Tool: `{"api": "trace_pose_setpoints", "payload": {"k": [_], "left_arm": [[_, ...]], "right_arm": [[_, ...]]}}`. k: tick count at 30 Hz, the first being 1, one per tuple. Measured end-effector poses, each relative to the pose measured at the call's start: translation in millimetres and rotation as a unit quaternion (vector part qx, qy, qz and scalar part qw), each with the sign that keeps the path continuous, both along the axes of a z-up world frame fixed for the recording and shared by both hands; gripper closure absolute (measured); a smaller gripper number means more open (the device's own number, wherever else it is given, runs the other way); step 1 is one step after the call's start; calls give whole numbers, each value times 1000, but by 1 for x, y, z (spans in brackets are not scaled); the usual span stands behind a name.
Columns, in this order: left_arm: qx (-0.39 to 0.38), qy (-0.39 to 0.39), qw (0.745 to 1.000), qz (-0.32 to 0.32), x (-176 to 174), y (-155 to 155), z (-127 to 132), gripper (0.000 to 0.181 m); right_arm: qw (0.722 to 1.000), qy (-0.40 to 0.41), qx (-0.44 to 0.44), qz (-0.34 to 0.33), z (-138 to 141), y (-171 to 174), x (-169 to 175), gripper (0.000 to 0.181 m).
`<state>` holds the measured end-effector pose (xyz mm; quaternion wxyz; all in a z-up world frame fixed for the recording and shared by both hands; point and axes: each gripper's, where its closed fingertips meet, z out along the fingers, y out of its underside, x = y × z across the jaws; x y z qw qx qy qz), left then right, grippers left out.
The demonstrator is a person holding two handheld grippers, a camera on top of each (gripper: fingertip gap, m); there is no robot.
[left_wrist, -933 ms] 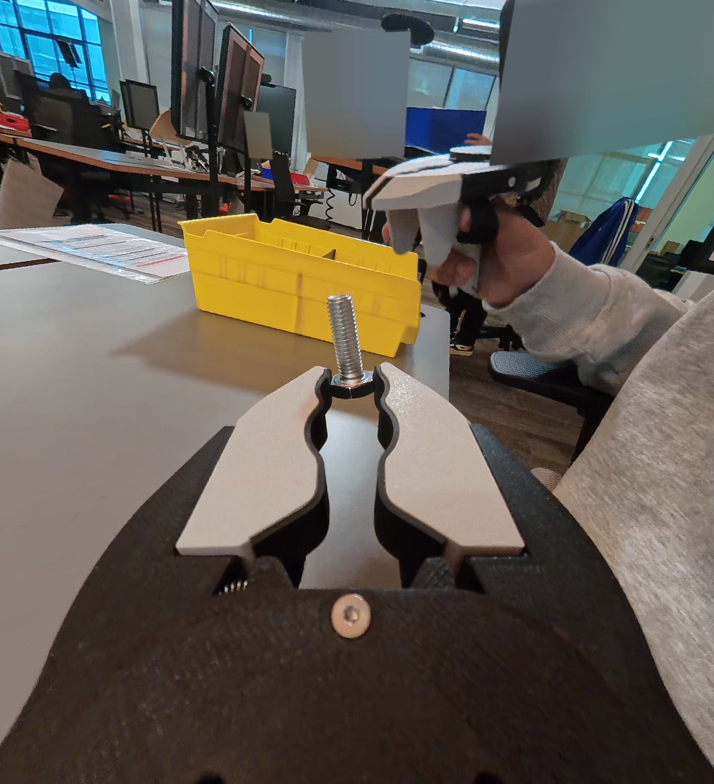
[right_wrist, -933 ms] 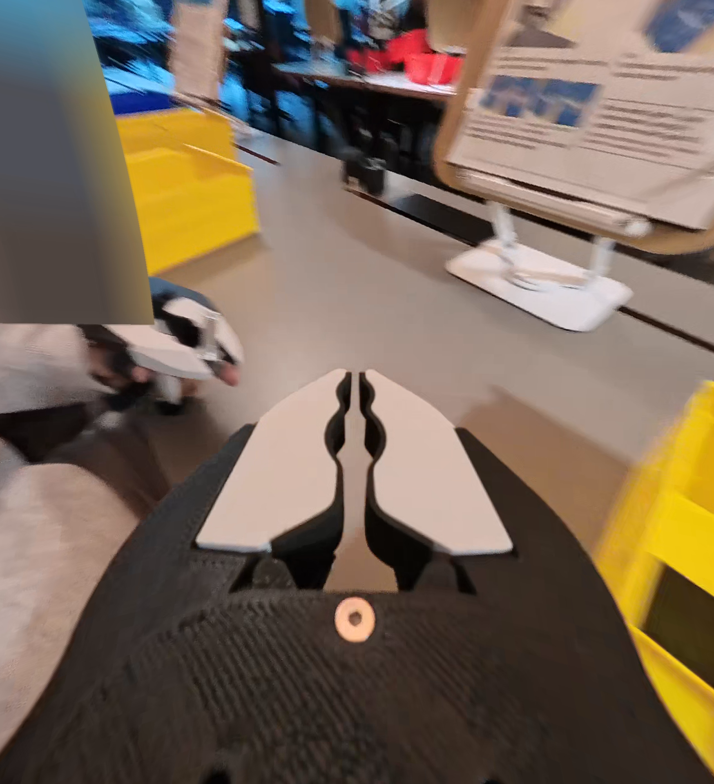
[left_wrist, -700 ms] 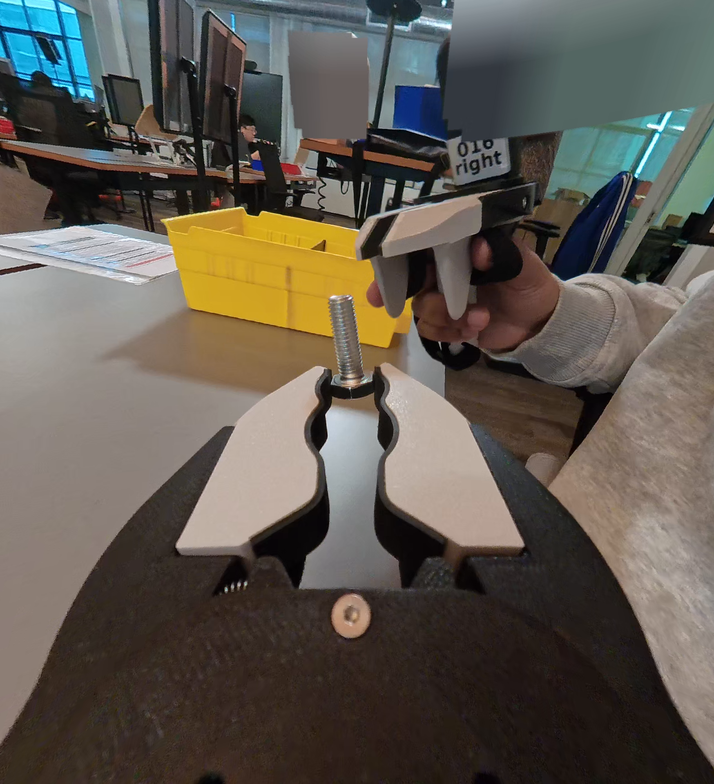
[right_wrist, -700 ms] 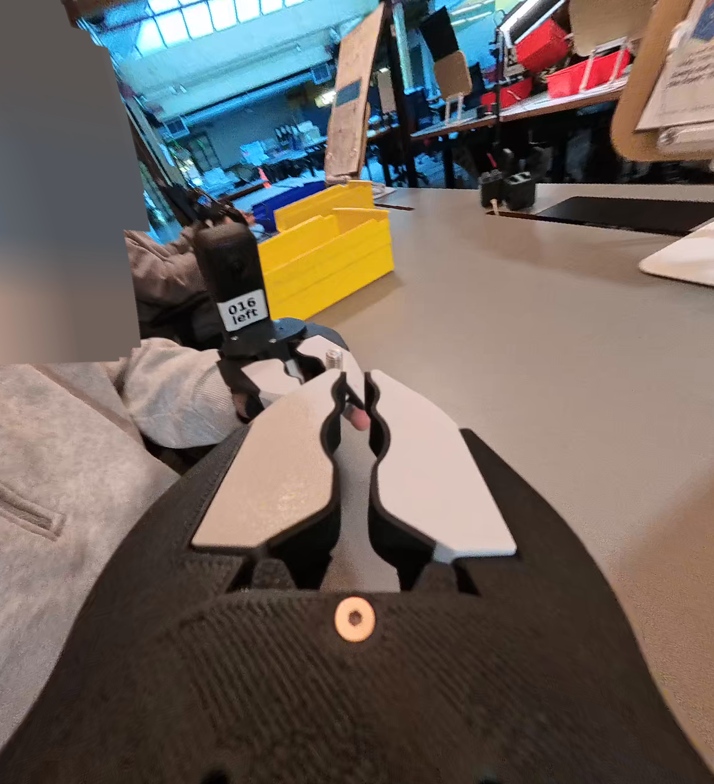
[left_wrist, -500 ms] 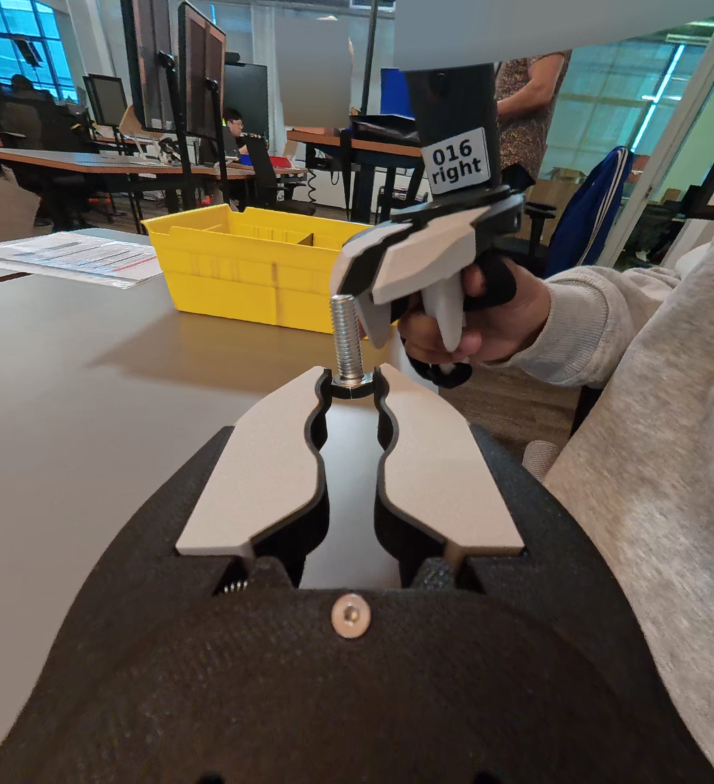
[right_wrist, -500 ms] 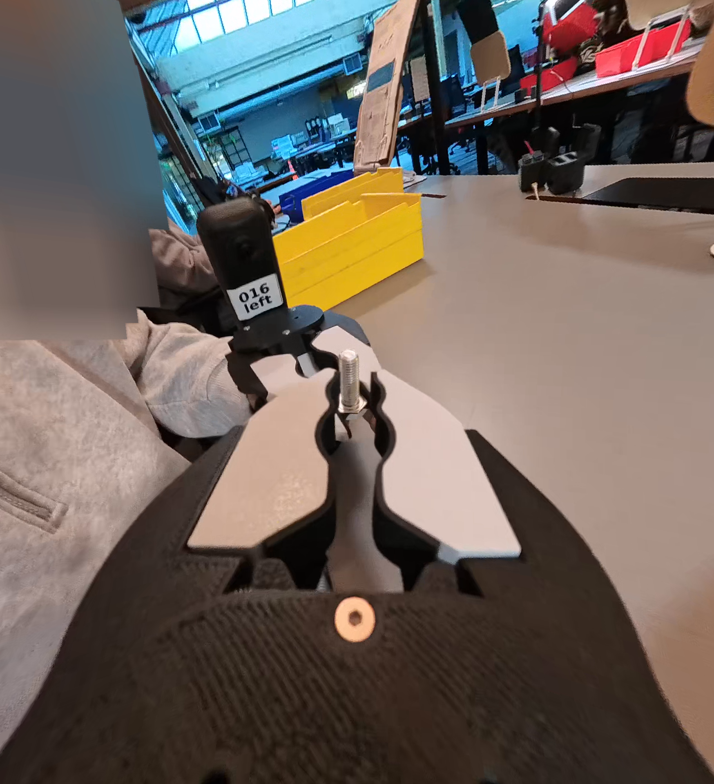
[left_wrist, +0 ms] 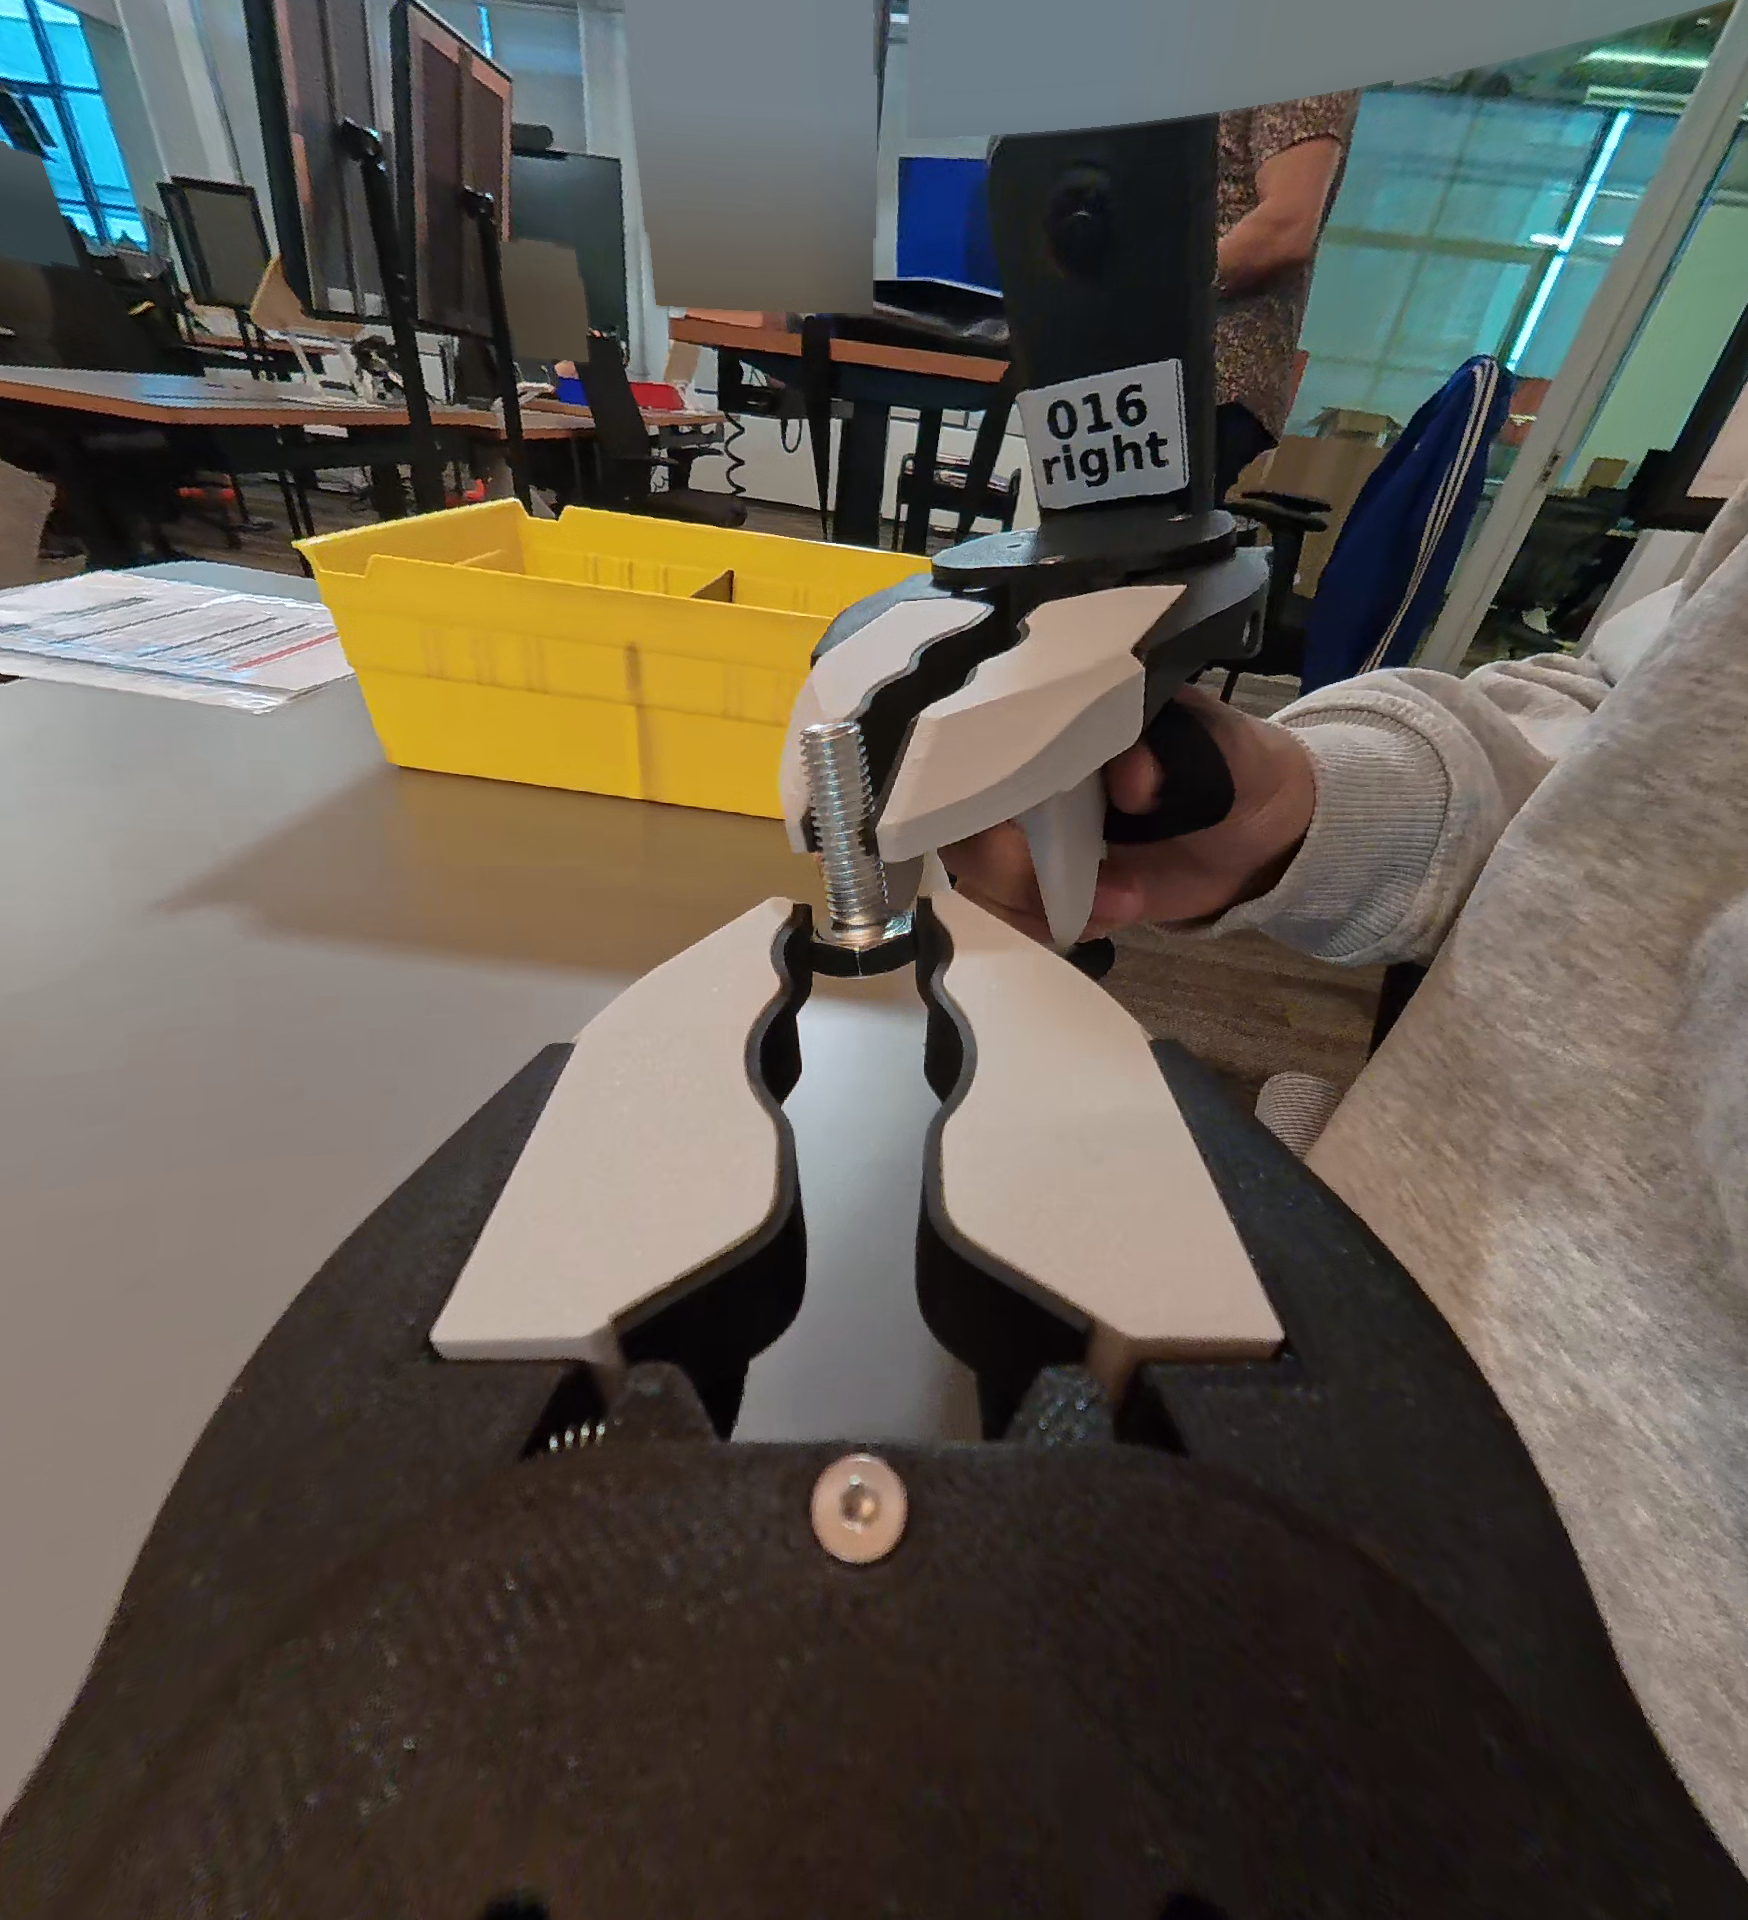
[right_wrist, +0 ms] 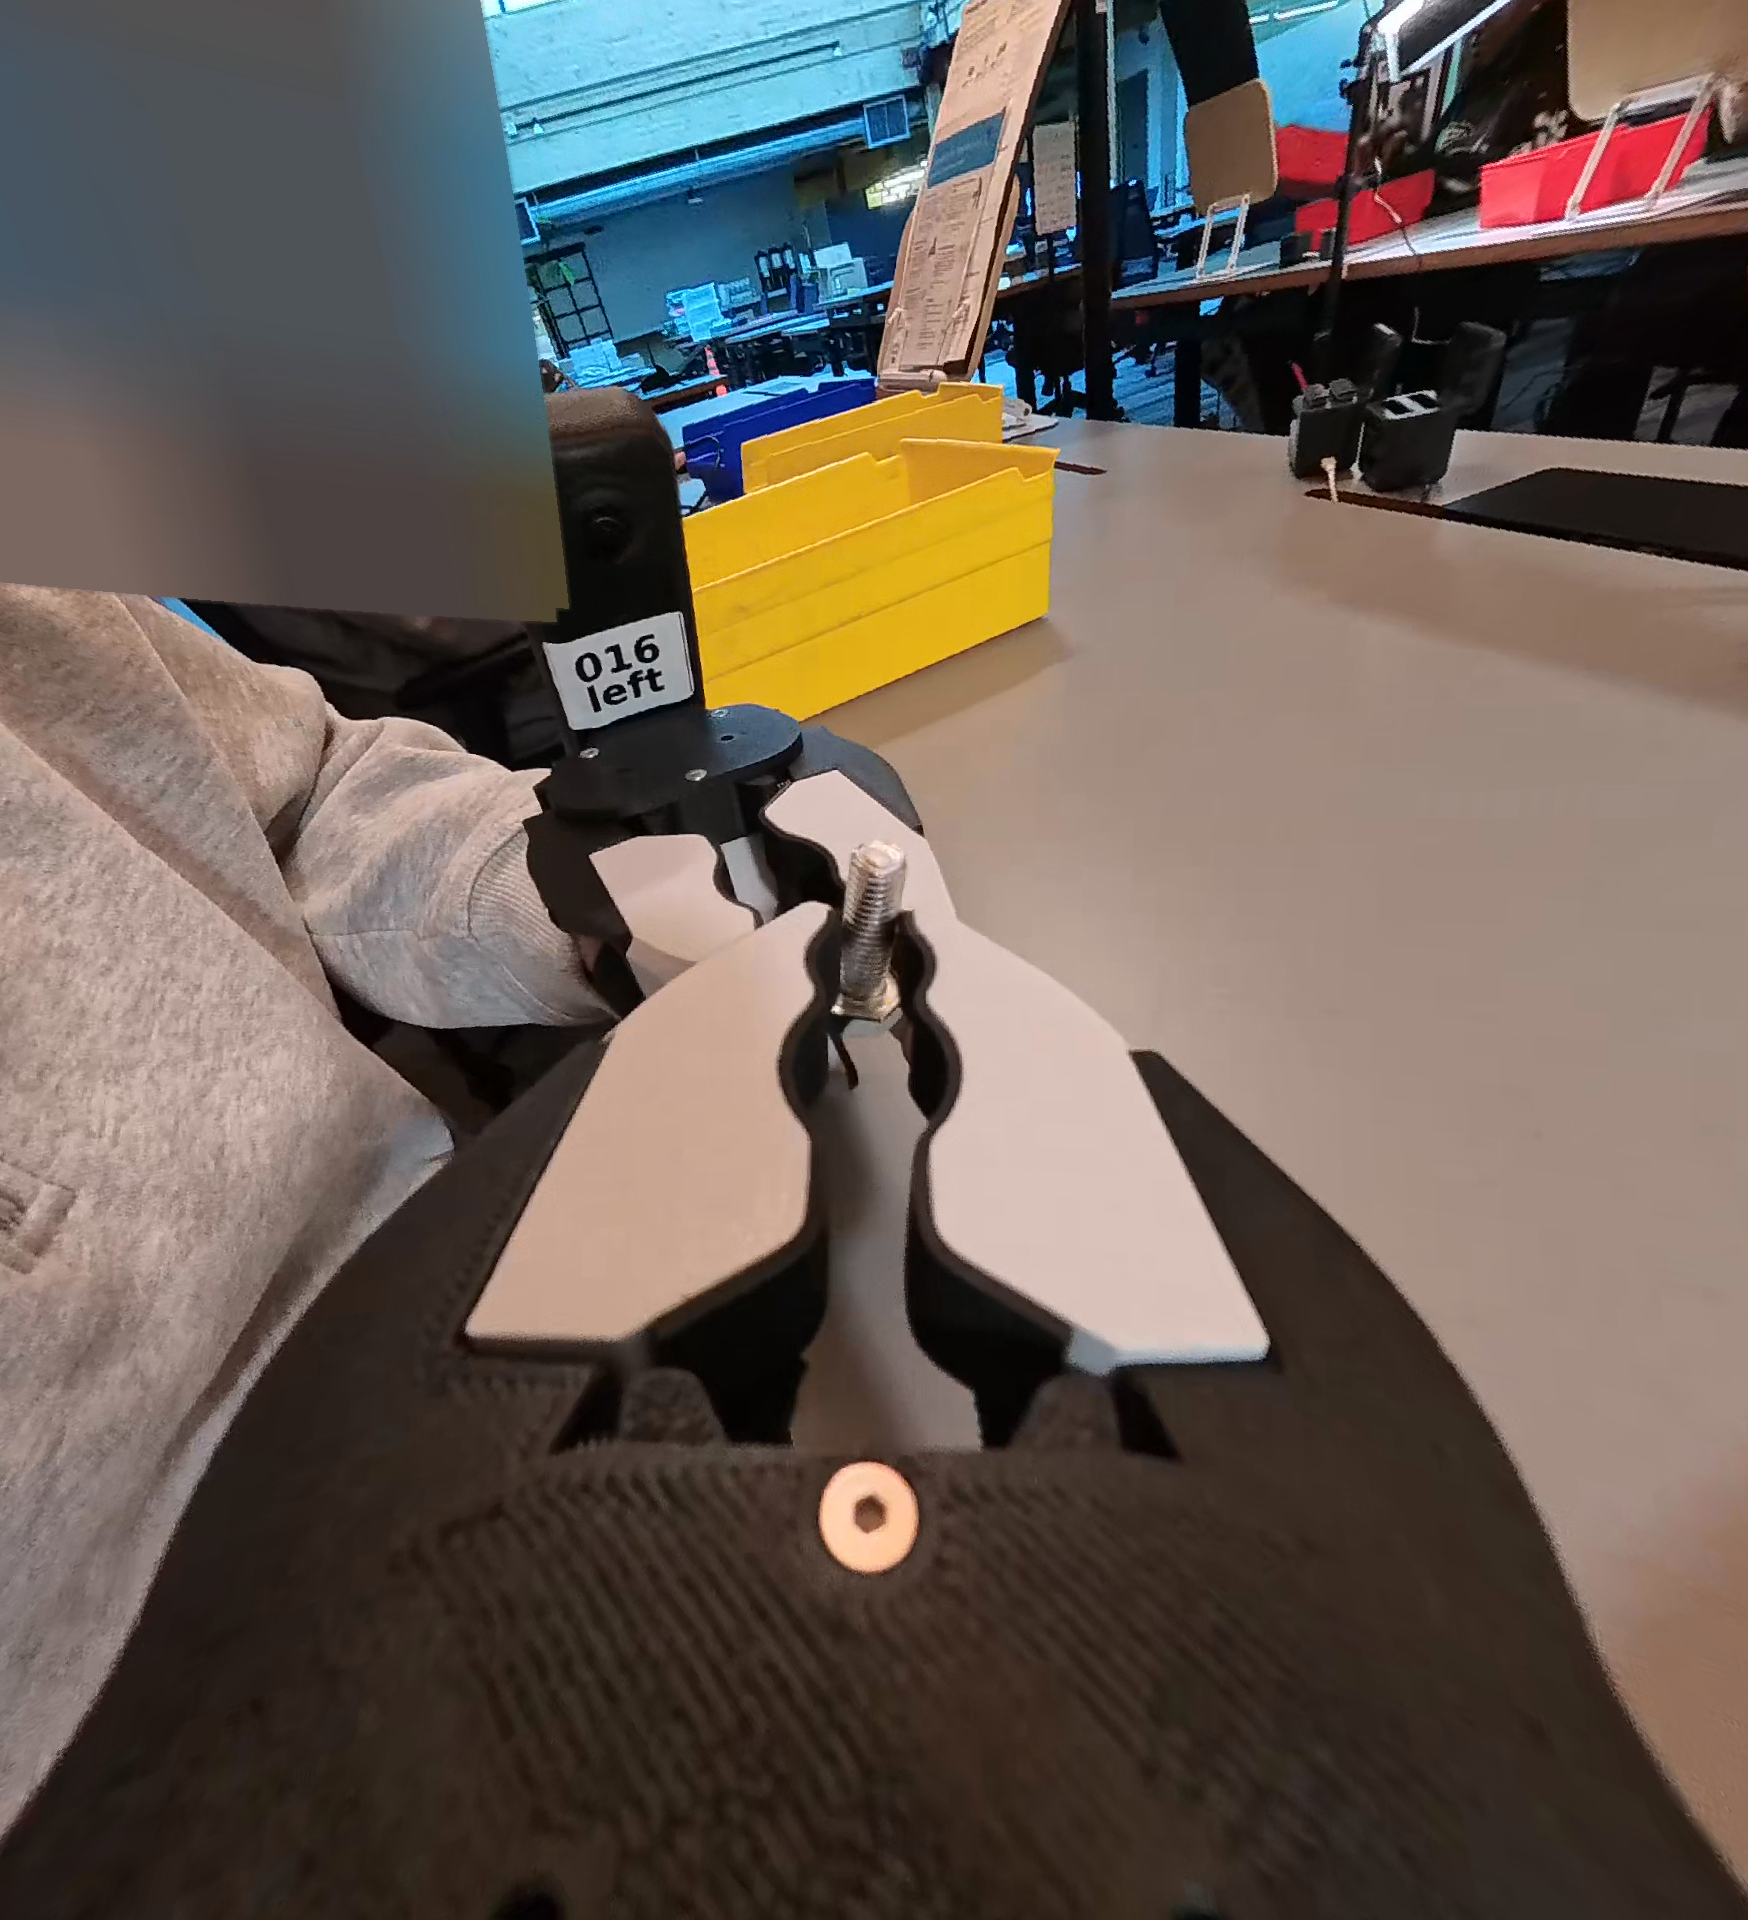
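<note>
My left gripper (left_wrist: 857, 935) pinches the bolt (left_wrist: 846, 831) by its hex head, above the table (left_wrist: 174, 1039) edge. My right gripper (right_wrist: 865, 961) flanks the thread, fingers apart (contact I cannot tell). The bolt stands upright, threaded end up. If my right fingers close off-axis, I judge they could lever it loose.

Silver threaded bolt (left_wrist: 846, 821) upright, hex head clamped in left gripper (left_wrist: 857, 935), right gripper (right_wrist: 865, 935) around its shank
</note>
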<state>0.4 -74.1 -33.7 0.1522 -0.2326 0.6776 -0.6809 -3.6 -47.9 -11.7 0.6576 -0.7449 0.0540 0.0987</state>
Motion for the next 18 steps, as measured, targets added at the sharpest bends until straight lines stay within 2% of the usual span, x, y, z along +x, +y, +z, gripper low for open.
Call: {"api": "trace_pose_setpoints", "payload": {"k": [7, 11, 15, 18], "left_arm": [[-6, 2, 1000, 4, 1, 1, 1, 162], [-6, 3, 1000, 16, 5, 3, 2, 144], [-13, 4, 1000, 26, 8, 6, 3, 141], [-20, 5, 999, 26, 7, 7, 5, 143]], "right_arm": [[1000, -8, 1, -6, 1, 0, 0, 171], [999, -17, 18, -38, 16, -11, 18, 171], [985, -79, 19, -150, 56, -57, 85, 171], [944, -169, -70, -274, 74, -119, 166, 172]]}}
